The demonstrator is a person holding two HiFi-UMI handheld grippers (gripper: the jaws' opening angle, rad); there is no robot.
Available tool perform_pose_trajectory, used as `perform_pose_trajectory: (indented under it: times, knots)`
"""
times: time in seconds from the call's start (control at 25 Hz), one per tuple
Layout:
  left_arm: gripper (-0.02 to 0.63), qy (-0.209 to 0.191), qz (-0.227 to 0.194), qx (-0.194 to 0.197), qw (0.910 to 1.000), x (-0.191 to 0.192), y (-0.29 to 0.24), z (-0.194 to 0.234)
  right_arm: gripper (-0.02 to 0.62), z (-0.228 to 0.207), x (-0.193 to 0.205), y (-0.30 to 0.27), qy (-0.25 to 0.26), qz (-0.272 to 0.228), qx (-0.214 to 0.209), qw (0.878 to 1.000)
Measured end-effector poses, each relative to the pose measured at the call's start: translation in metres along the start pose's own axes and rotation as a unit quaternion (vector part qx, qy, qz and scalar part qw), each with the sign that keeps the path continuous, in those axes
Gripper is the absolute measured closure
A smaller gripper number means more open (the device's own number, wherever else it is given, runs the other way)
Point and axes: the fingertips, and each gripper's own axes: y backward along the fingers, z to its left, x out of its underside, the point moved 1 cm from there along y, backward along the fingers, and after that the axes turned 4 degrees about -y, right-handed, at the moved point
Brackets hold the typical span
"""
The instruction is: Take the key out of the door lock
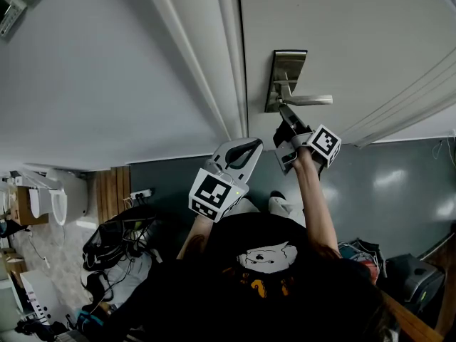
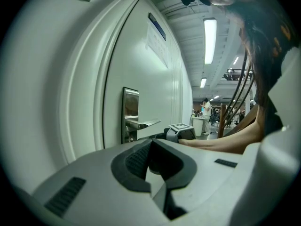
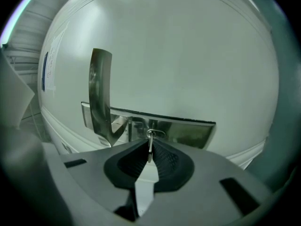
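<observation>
L gripper (image 1: 244, 150) sits low, nr the person's body, well off the door (image 1: 342, 27); fingers closed tog., nothing betw. them. R gripper (image 3: 149, 150) is up at the lock plate (image 3: 188, 132), fingers pinching the key (image 3: 150, 141). Key sits in the lock, just beside the handle (image 3: 100, 93).

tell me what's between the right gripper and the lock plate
Only the key, sticking out of the lock plate with the right gripper shut on it; the right gripper view shows this.
</observation>
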Motion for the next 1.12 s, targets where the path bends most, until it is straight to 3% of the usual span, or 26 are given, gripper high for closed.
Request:
perform_pose_trajectory:
  times: [0.68,1.12]
  knots:
    - [0.601,0.004,-0.011,0.013,0.9999,-0.003,0.003,0.003,0.575,0.0,-0.002,0.005,-0.029,-0.032,0.012,0.999]
    - [0.6,0.005,-0.012,0.032,0.9994,0.001,0.0,0.002,0.575,-0.001,0.011,0.032,-0.021,-0.024,0.014,0.999]
